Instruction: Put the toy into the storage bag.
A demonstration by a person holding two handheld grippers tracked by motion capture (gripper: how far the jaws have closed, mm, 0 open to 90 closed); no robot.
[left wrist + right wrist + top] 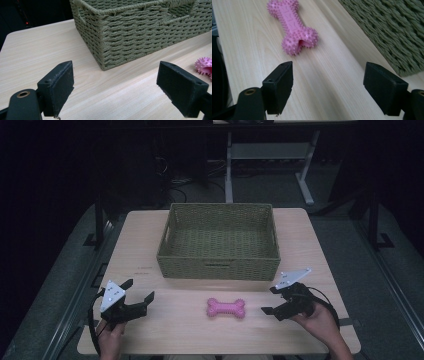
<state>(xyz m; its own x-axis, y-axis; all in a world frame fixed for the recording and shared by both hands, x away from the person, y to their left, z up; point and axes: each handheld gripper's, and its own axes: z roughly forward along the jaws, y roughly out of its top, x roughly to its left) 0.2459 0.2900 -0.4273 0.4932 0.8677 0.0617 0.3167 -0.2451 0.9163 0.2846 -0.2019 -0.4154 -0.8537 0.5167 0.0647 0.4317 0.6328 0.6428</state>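
High view: green woven basket [218,240] sits empty at the table's [135,235] far-middle, pink spiked bone toy [226,307] lies on the bare wood just in front of it near the front edge, so if the toy is meant for the basket, nothing looks done yet. Left gripper [135,296] near the front-left corner and right gripper [272,300] toward the front-right flank the toy, both apart from it. Both have jaws spread wide and empty, each held low in a hand.

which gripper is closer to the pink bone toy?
Right. The right gripper sits open just right of the bone toy; the left gripper, also open, is farther off to its left.
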